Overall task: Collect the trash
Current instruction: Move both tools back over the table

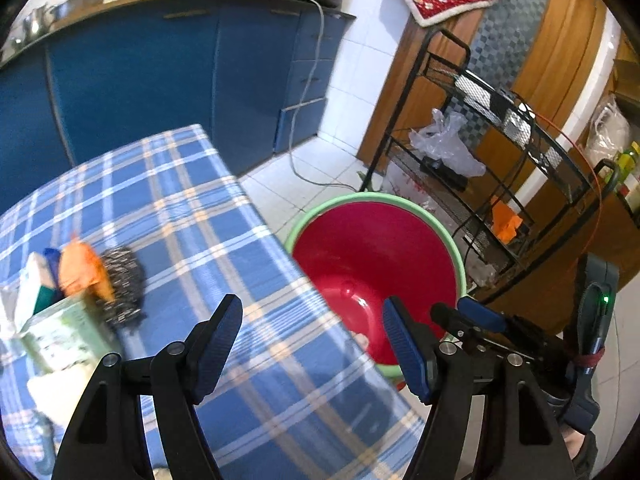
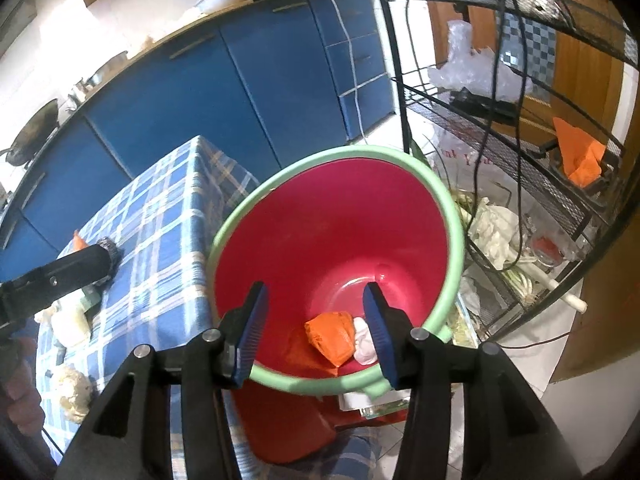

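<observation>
A red bin with a green rim (image 1: 456, 256) stands on the floor against the right edge of the blue plaid table (image 1: 180, 208). Trash lies at the table's left: an orange wrapper (image 1: 82, 268), a steel scrubber (image 1: 124, 284), a green-and-white carton (image 1: 64, 332) and white tissue (image 1: 56, 392). My left gripper (image 1: 311, 308) hangs open over the table edge, nothing between its fingers. My right gripper (image 2: 316, 292) is open above the bin (image 2: 452, 216). An orange wrapper (image 2: 332, 336) and a crumpled white paper (image 2: 364, 344) lie at the bin's bottom, below the right gripper's fingers.
Blue kitchen cabinets (image 1: 160, 80) run behind the table. A black wire rack (image 1: 500, 140) with a plastic bag (image 1: 444, 144) and an orange cloth (image 1: 506, 220) stands close to the bin's right. A grey cable (image 1: 308, 100) trails onto the tiled floor.
</observation>
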The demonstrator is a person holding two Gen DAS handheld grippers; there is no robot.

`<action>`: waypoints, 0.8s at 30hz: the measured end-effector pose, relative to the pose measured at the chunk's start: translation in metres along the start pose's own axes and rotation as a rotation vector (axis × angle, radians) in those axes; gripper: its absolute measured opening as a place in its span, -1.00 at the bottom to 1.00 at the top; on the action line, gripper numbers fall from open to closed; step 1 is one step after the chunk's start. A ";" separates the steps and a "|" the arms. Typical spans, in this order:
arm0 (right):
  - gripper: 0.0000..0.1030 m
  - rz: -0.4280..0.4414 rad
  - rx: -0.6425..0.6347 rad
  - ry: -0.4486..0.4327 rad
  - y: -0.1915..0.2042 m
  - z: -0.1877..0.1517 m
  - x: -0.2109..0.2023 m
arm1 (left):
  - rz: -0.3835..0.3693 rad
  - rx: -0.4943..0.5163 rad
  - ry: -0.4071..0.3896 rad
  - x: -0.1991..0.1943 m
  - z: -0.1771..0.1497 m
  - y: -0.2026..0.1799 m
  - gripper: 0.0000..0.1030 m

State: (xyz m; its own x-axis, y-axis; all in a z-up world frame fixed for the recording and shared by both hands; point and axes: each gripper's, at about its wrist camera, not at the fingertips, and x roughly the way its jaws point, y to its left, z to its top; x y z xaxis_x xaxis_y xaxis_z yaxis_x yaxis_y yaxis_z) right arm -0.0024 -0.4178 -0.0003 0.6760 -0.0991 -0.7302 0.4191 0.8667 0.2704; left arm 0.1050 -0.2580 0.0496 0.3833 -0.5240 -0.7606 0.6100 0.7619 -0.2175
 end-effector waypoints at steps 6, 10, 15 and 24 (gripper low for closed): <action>0.01 0.025 -0.043 0.001 0.027 -0.006 -0.006 | 0.030 -0.037 -0.023 -0.023 -0.011 0.025 0.44; 0.01 0.041 -0.074 0.005 0.045 -0.012 -0.008 | 0.051 -0.081 -0.042 -0.039 -0.019 0.045 0.44; 0.02 0.057 -0.120 0.008 0.066 -0.018 -0.012 | 0.077 -0.127 -0.065 -0.057 -0.029 0.069 0.44; 0.03 0.077 -0.181 0.020 0.097 -0.031 -0.020 | 0.103 -0.182 -0.085 -0.083 -0.048 0.097 0.44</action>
State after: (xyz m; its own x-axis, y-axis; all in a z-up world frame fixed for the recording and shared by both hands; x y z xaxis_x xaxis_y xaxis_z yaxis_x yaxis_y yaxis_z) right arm 0.0060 -0.3163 0.0205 0.6887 -0.0210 -0.7248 0.2497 0.9453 0.2099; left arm 0.0996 -0.1222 0.0621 0.4983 -0.4645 -0.7321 0.4327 0.8649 -0.2542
